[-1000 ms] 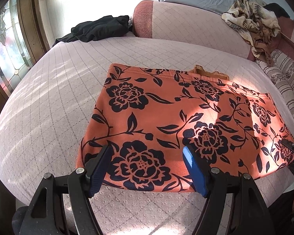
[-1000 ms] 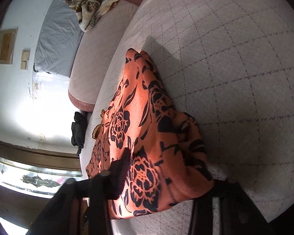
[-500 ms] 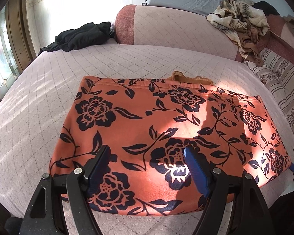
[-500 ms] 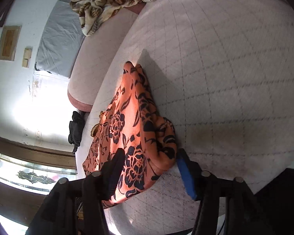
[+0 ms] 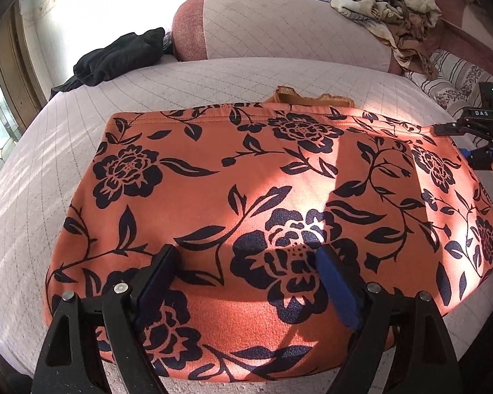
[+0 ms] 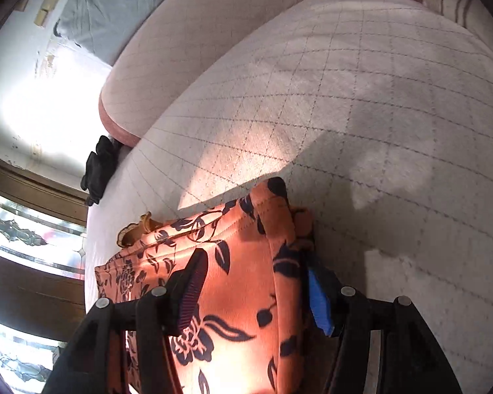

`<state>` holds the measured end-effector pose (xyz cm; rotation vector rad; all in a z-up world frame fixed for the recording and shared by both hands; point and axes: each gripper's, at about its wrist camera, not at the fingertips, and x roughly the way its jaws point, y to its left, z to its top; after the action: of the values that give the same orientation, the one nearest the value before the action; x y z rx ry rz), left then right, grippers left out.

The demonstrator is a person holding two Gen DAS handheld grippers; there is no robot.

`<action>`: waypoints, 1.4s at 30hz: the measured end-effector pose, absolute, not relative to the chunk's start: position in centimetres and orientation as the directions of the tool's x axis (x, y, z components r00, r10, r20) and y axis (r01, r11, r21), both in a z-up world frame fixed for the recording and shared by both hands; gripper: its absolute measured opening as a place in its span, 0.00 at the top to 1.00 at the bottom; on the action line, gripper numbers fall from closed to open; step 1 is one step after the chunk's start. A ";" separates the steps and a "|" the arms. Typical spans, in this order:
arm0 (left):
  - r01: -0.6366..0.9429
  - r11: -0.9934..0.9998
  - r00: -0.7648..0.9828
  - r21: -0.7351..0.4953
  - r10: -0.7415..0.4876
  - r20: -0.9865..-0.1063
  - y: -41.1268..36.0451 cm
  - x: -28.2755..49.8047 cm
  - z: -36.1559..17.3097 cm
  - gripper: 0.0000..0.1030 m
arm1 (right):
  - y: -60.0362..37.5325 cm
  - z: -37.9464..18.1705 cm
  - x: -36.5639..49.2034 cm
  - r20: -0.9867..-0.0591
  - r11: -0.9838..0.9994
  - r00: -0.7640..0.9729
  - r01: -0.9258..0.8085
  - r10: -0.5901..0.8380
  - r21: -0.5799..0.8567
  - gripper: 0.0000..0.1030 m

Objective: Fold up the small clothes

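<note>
white letters "DAS" on the black body of the right tongs [image 5: 484, 131], no other readable text

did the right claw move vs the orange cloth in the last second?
Yes. The right claw slid along the cloth toward its hemmed end by the bolster; it now straddles the cloth's edge, jaws open.

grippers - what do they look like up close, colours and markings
The left gripper and right gripper share one build: black angular frames with silver rivets, and jaws lined with ribbed blue pads. In the left view, the right gripper's body carries white "DAS" lettering.
</note>
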<state>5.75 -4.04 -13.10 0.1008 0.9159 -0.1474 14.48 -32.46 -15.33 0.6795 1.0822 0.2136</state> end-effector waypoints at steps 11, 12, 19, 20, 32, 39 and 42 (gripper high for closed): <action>0.186 0.982 0.591 0.017 -0.098 -0.800 -3.7 5.9 -12.8 0.12 | -30.4 -14.6 13.9 -0.796 0.878 0.532 0.185 0.289 0.442 0.72; 0.184 0.983 0.583 0.002 -0.107 -0.805 -3.5 5.9 -12.5 0.12 | -30.4 -13.8 13.4 -0.794 0.882 0.552 0.204 0.255 0.425 0.66; 0.128 0.991 0.642 -0.032 -0.107 -0.759 -0.8 3.8 -9.9 0.12 | -28.4 -7.5 7.2 -0.714 0.886 0.647 0.125 0.267 0.446 0.42; 0.120 0.992 0.648 -0.026 -0.098 -0.755 -0.4 3.5 -9.7 0.12 | -27.5 -7.2 6.3 -0.695 0.871 0.643 0.086 0.323 0.484 0.32; 0.075 0.997 0.679 -0.026 -0.070 -0.731 2.8 2.5 -8.9 0.12 | -28.8 -11.7 3.6 -0.670 0.731 0.588 0.185 0.452 0.656 0.31; 0.059 0.998 0.611 0.009 -0.029 -0.791 3.5 4.5 -12.6 0.12 | -29.3 -11.5 7.3 -0.626 0.690 0.596 0.159 0.503 0.706 0.31; 0.083 0.995 0.623 0.054 -0.009 -0.782 2.8 4.5 -12.5 0.11 | -30.5 -14.0 10.5 -0.636 0.650 0.554 0.209 0.537 0.731 0.31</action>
<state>4.46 2.80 -12.52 0.0878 0.8972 -0.0530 10.46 -30.54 -13.96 0.8739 0.9944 0.2267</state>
